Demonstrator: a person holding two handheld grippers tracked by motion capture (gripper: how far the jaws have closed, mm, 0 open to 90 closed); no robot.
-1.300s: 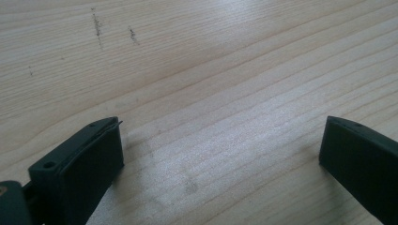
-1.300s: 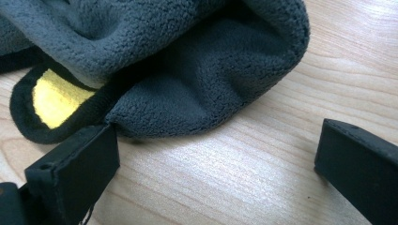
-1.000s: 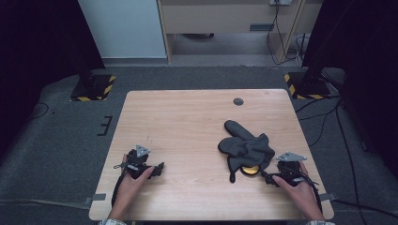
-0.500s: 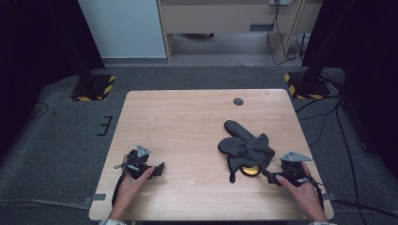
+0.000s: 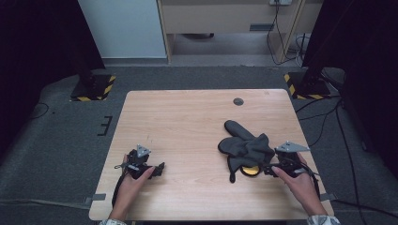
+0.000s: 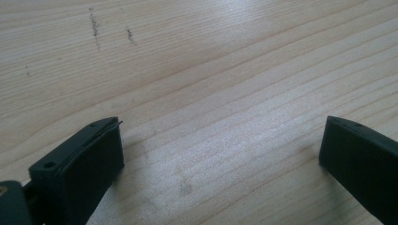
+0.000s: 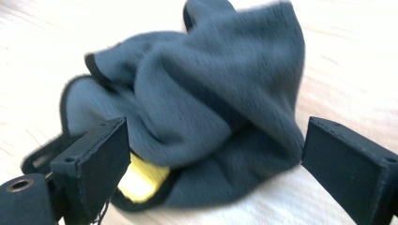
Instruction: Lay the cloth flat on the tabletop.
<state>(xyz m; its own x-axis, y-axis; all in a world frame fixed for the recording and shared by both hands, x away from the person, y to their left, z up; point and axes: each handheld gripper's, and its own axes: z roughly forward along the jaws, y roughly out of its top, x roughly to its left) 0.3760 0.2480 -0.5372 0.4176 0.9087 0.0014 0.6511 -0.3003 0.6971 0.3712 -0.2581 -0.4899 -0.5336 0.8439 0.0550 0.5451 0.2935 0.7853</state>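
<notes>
- The right gripper (image 5: 268, 169) sat near the table's (image 5: 187, 117) front right corner, jaws spread wide and empty, just short of the dark grey fleece mitten (image 5: 246, 147).
- The mitten lay crumpled toward the table's right edge, with a yellow object (image 7: 141, 180) peeking from under its near hem.
- The left gripper (image 5: 159, 169) rested near the front left corner, jaws wide over bare wood.

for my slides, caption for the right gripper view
Open right gripper closing in on a crumpled dark grey mitten with a yellow patch.
</notes>
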